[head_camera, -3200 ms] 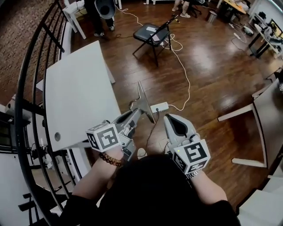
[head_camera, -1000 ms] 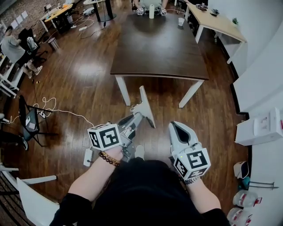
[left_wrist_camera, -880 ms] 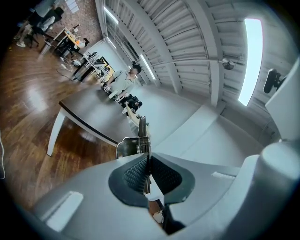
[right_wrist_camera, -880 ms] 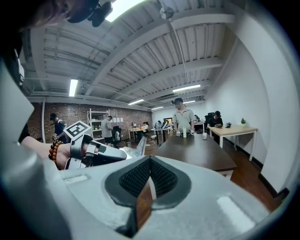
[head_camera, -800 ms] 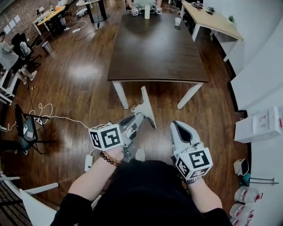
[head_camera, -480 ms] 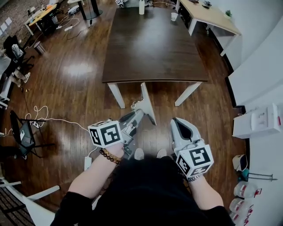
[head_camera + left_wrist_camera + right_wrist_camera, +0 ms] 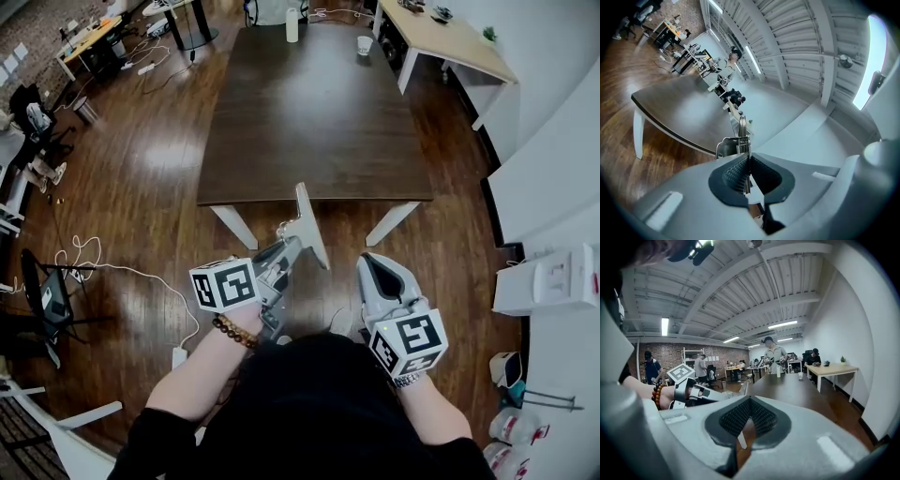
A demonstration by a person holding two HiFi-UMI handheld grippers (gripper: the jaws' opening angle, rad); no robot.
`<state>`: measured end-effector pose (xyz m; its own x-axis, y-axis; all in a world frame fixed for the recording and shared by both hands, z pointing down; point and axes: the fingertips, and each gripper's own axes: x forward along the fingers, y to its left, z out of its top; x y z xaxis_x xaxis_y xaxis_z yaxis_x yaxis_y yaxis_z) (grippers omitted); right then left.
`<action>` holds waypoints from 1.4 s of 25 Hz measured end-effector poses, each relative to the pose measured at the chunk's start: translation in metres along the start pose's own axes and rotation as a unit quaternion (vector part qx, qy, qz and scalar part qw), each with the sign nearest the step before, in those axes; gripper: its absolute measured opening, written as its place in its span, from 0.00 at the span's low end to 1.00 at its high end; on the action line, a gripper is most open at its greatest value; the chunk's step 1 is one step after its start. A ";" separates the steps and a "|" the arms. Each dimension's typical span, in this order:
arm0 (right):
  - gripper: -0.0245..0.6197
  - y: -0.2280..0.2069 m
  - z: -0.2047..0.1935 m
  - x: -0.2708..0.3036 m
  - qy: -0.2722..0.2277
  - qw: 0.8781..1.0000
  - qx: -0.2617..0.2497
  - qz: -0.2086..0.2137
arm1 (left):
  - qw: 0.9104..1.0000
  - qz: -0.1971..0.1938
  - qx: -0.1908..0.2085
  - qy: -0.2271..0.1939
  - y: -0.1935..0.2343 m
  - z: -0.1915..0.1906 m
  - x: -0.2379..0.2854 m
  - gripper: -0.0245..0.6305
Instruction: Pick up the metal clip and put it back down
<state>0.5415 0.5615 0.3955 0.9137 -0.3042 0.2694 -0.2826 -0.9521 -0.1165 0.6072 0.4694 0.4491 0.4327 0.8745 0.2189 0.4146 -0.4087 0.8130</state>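
The person is standing on the wooden floor (image 7: 141, 187) at the near end of a long dark table (image 7: 314, 103), holding both grippers out in front of the body at about the same height.

The left gripper (image 7: 286, 246) is clamping its jaws tight on the metal clip (image 7: 307, 223). From its own camera, the two dark ribbed pads are pressing on the clip's (image 7: 736, 143) thin handle from both sides. The clip's spring and grey body are sticking out just past the gripper's (image 7: 746, 161) tips. From above, the clip's broad flat plate is standing up and forward of the jaws. The clip is hanging in the air, resting on nothing and not touching the table. A bead bracelet (image 7: 232, 334) is showing on the left wrist, just behind the marker cube (image 7: 225, 285).

The right gripper (image 7: 367, 262) is hovering beside the left one, apart from it. Its pads are meeting at the tips, and it (image 7: 749, 401) is carrying nothing.

At the far end of the table a white bottle (image 7: 292, 25) and a small cup (image 7: 364, 44) are standing, well apart from the clip. A person (image 7: 772, 355) is standing behind that end. A lighter wooden desk (image 7: 450, 33) is sitting off to the right, and a white cable (image 7: 112, 270) is trailing over the floor on the left.
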 end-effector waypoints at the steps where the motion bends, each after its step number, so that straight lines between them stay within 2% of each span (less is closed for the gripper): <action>1: 0.02 -0.012 0.005 0.003 -0.002 1.000 -0.002 0.005 | 1.000 0.004 0.001 -0.003 -0.001 0.004 0.012 0.07; 9: 0.02 -0.096 0.018 0.019 0.000 0.999 -0.012 0.036 | 0.999 0.032 -0.006 -0.027 -0.004 0.019 0.094 0.07; 17: 0.02 -0.132 0.021 0.050 0.010 0.999 -0.001 0.038 | 0.998 0.055 -0.019 -0.013 0.021 0.033 0.135 0.07; 27: 0.02 -0.176 0.031 0.138 0.042 0.999 0.010 -0.009 | 0.995 0.076 -0.048 0.045 0.122 0.085 0.205 0.07; 35: 0.02 -0.204 0.038 0.198 0.075 0.996 0.018 -0.049 | 0.986 0.097 -0.093 0.101 0.212 0.111 0.261 0.07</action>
<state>0.7911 0.6968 0.4367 0.8818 -0.2138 0.4205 -0.1814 -0.9765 -0.1160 0.8967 0.5818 0.6191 0.3142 0.8262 0.4676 0.1785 -0.5352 0.8257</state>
